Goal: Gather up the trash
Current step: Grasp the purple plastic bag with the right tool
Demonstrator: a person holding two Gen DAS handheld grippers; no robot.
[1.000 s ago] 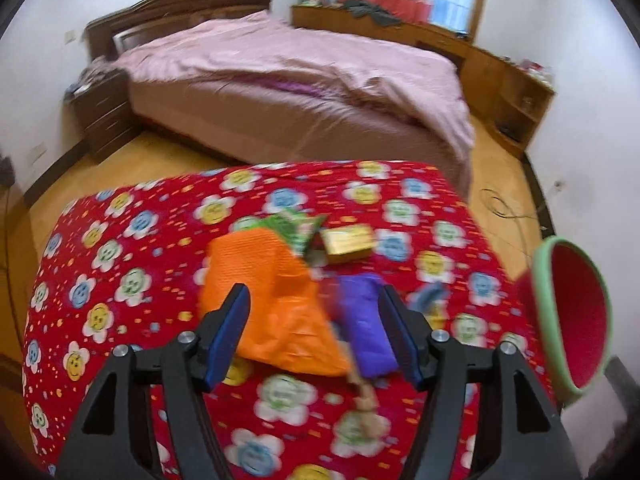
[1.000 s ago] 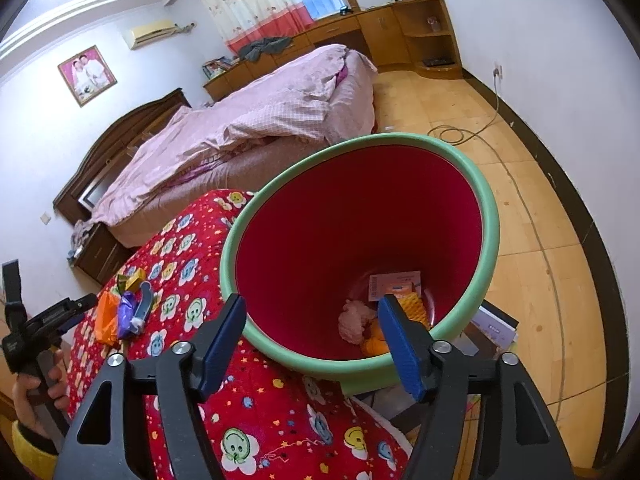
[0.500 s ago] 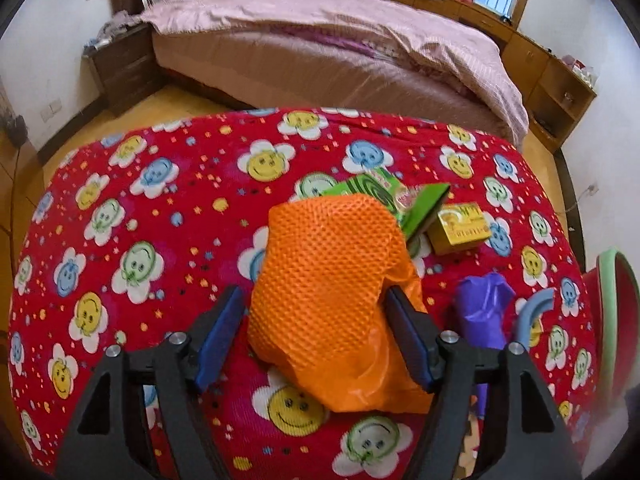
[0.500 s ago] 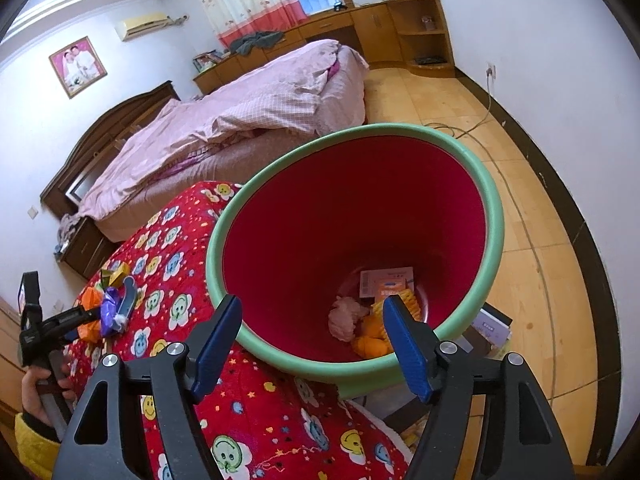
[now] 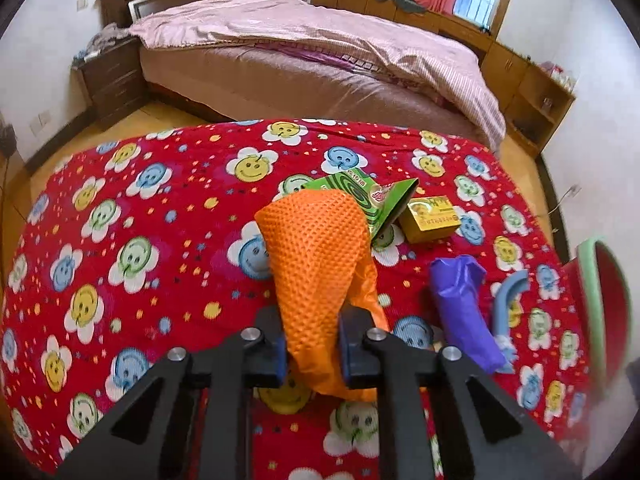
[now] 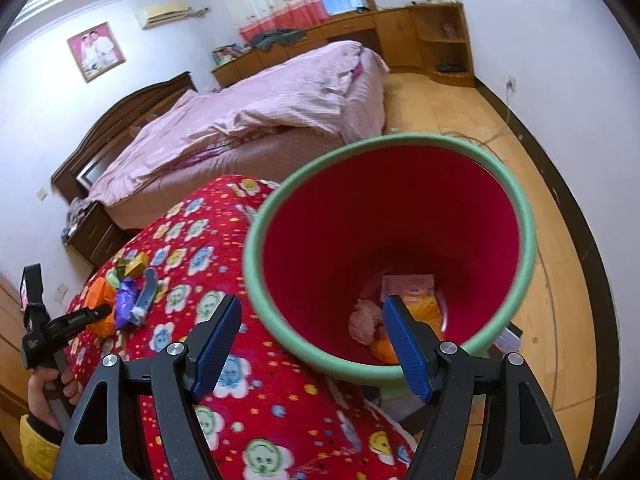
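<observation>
**A:** Between our left claw's jaws, the orange mesh bag is bunching as they close, pads already pinching it on the bench.

**B:** Nice. We'd lift straight up so it clears the purple wrapper to the right. Right claw is released, empty, bin just ahead.

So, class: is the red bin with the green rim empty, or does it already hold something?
Not empty. The bin holds crumpled pink paper, a printed card and orange scraps at its bottom.
</observation>
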